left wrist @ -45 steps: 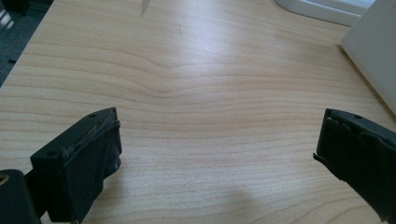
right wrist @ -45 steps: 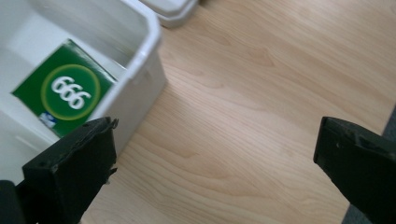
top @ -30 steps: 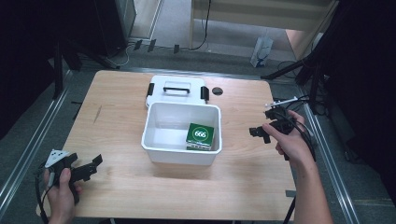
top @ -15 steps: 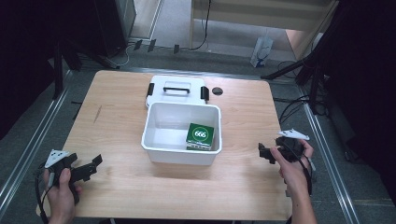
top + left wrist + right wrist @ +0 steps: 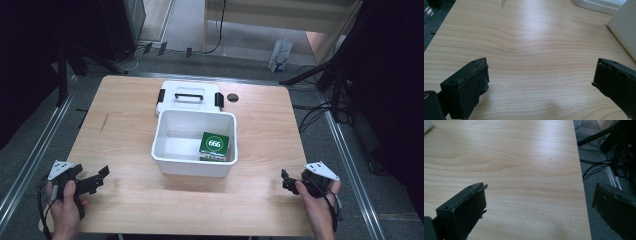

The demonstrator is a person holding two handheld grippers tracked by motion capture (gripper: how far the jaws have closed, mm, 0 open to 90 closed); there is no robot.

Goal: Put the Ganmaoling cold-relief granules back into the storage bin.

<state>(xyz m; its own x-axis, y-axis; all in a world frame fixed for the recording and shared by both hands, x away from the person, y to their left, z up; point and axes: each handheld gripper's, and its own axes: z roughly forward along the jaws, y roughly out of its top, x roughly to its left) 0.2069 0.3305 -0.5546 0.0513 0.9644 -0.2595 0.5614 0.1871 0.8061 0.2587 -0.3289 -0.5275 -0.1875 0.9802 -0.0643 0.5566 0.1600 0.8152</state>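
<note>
- At the middle of the high view, the white bin (image 5: 195, 145) stands open on the wooden table (image 5: 130, 115), with the green box (image 5: 214, 146) marked 666 lying inside at its lower right corner.
- Just above the bin, touching its far rim, lies the white lid (image 5: 187, 96).
- At lower left, the left gripper (image 5: 97, 178) is released, jaws wide apart over bare wood.
- At lower right, the right gripper (image 5: 286, 180) is likewise released, at the table's edge, holding nothing.
</note>
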